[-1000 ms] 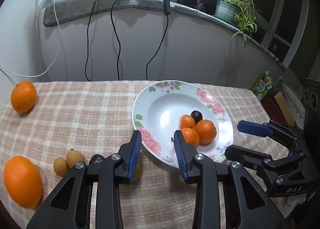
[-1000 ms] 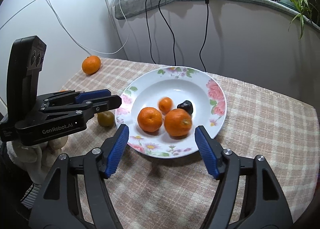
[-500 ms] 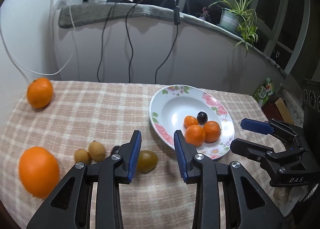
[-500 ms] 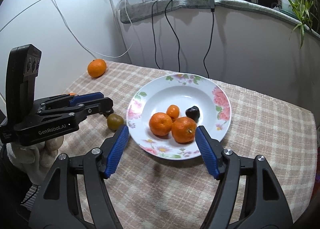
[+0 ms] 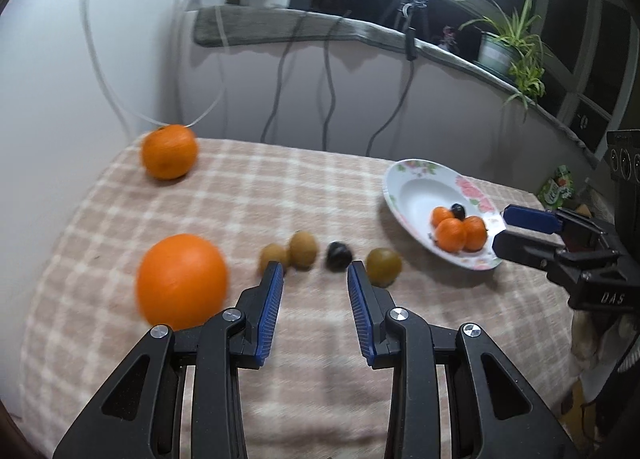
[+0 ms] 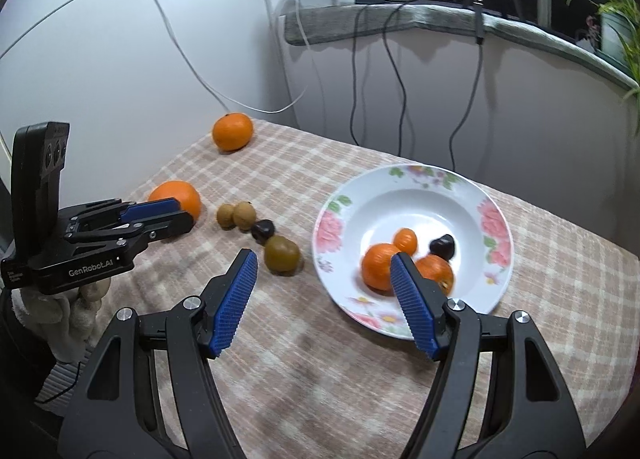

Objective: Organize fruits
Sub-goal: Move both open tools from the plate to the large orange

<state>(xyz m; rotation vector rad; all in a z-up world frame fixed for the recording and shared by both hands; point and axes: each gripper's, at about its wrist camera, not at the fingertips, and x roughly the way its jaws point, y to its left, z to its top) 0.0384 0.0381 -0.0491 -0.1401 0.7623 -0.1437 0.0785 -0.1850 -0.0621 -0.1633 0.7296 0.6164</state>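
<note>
Left gripper (image 5: 315, 271): jaws parted to a middling gap, nothing between them; it hovers over the checked cloth just near of the row of small fruits. In the right wrist view it shows at the left edge (image 6: 176, 215), held by a gloved hand (image 6: 60, 307).
Right gripper (image 6: 322, 263): jaws spread wide and empty, above the cloth at the near-left rim of the plate; the right finger overlaps the plate's fruit in the picture, and contact cannot be told. In the left wrist view it sits at the right edge (image 5: 502, 227), next to the plate.
Plate (image 6: 440, 199): white with pink flowers, on the right part of the table.
Fruit in plate: two tangerines (image 6: 378, 265), one smaller tangerine (image 6: 405, 239) and a dark plum (image 6: 442, 246), bunched together in the near half of the bowl.
Loose small fruit: two brown longans (image 5: 290, 251) touching each other, then a dark fruit (image 5: 338, 255), then a green-brown fruit (image 5: 383, 265), in a row running left to right; the last lies nearest the plate, apart from it.
Large orange (image 5: 182, 281): near-left on the cloth, left of the left gripper, blurred.
Far orange (image 5: 169, 151): at the far-left corner of the table, well apart from the rest.
Tablecloth (image 5: 280, 187): beige check, covering the table.
Background: cables hang from a ledge (image 5: 280, 25); a potted plant (image 5: 504, 51) at the far right.
</note>
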